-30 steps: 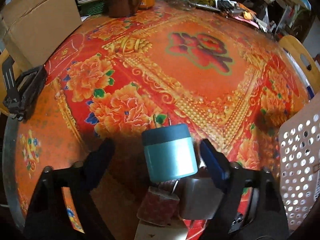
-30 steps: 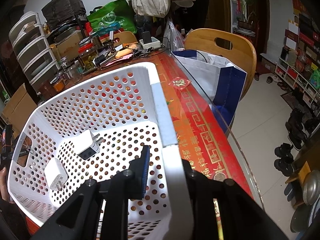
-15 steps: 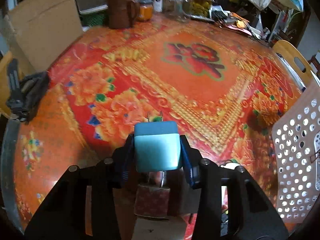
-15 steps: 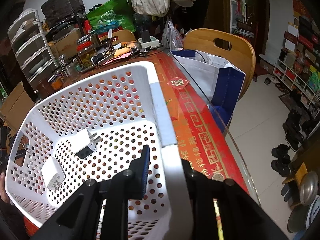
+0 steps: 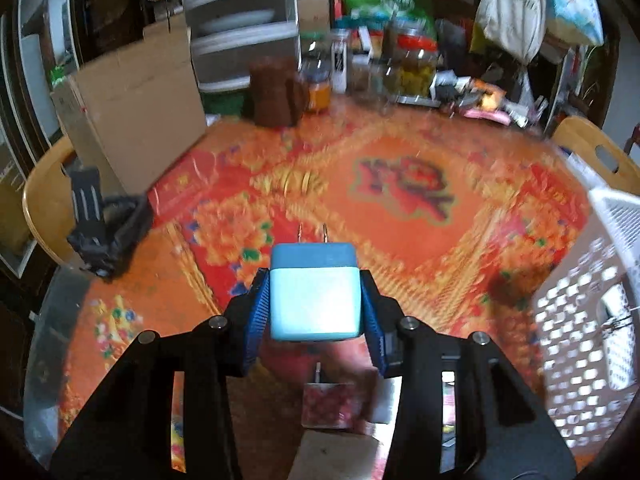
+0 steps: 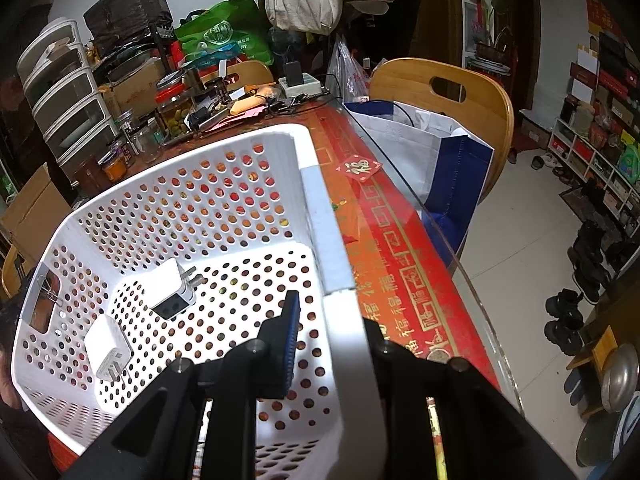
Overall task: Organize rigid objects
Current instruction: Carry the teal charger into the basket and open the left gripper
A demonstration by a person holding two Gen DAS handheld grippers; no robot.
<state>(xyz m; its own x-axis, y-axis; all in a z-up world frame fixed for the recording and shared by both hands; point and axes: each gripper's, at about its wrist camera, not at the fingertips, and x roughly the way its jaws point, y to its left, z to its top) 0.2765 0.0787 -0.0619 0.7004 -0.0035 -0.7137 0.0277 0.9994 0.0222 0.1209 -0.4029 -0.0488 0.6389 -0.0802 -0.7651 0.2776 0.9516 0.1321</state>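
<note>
left wrist: red floral tablecloth [image 5: 400, 216]

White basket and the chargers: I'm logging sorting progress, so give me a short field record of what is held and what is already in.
left hand-held gripper: shut on blue charger, prongs pointing away
right hand-held gripper: shut on white basket wall
in basket: two white chargers, lying apart
table: red floral cover
</note>
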